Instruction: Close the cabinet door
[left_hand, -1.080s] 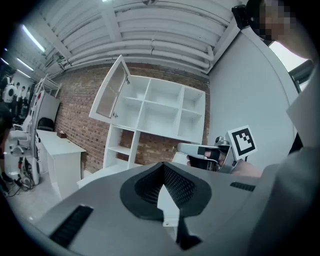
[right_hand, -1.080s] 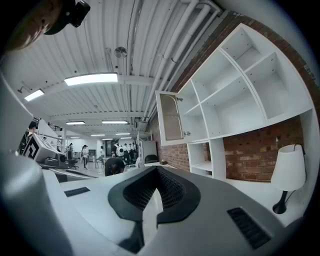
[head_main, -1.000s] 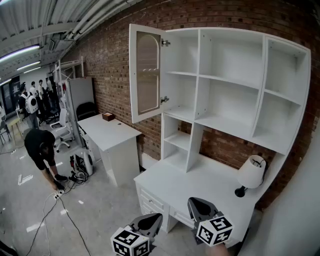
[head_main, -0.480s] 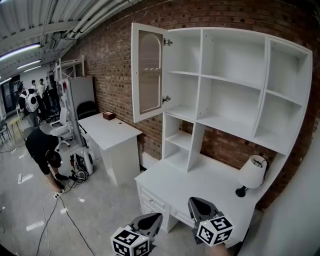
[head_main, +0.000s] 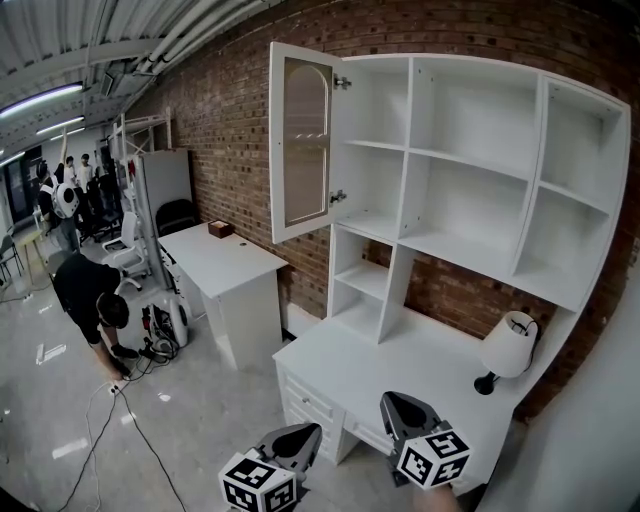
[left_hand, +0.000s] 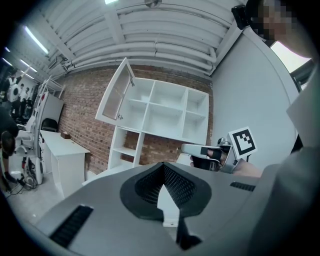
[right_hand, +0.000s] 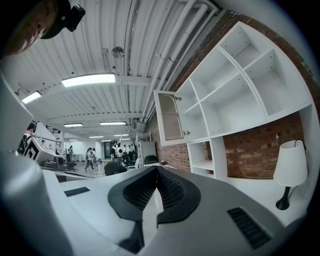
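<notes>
While both hands sit low at the near edge of the head view, the left tool (head_main: 308, 434) and the right tool (head_main: 394, 406) lie side by side, aimed level across the front edge of the white counter (head_main: 400, 365), with their marker cubes nearest the camera. Two tools, then, and both are closed. The left tool (left_hand: 164, 186) has its jaws pressed together with nothing between them, and the right tool (right_hand: 156, 187) shows the same, pads together and empty. The left gripper view also catches the right tool (left_hand: 197, 149) out to its right, held in a hand (left_hand: 246, 170).

Up high is the one cabinet door (head_main: 303, 140), white with an arched glass pane. It stands wide open, swung out to the left of the hutch (head_main: 520, 180) on two hinges at the top-left compartment, well apart from both tools. The hutch has six compartments, in two rows of three, plus two small cubbies stacked below the left column. One lamp (head_main: 508, 345) stands at the counter's back right corner. One person (head_main: 85, 295) bends over on the floor far left.
</notes>
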